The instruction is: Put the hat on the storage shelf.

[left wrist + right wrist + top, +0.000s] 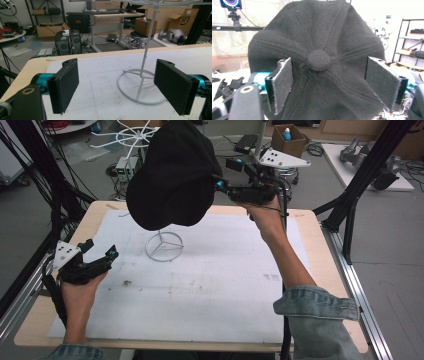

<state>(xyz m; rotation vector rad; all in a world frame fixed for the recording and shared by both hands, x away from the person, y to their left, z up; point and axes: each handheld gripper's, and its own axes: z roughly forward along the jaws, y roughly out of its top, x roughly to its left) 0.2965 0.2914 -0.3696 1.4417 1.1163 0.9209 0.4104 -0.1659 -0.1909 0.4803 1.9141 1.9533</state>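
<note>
High view: soft black cap point(172, 175) draped on white wire stand point(164, 246), right gripper point(220, 184) at its side.

Left gripper view: felt-padded jaws spread wide before stand's ring base.

Right gripper view: jaws wide, flanking cap's button point(319, 60).

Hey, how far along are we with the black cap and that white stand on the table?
Done: the black cap sits over the top of the white wire stand. In hand: the right gripper is at the cap's crown, jaws open around its button, not clamped. The left gripper waits open near the table's left edge. Left: drawing the right gripper away, seemingly.
</note>
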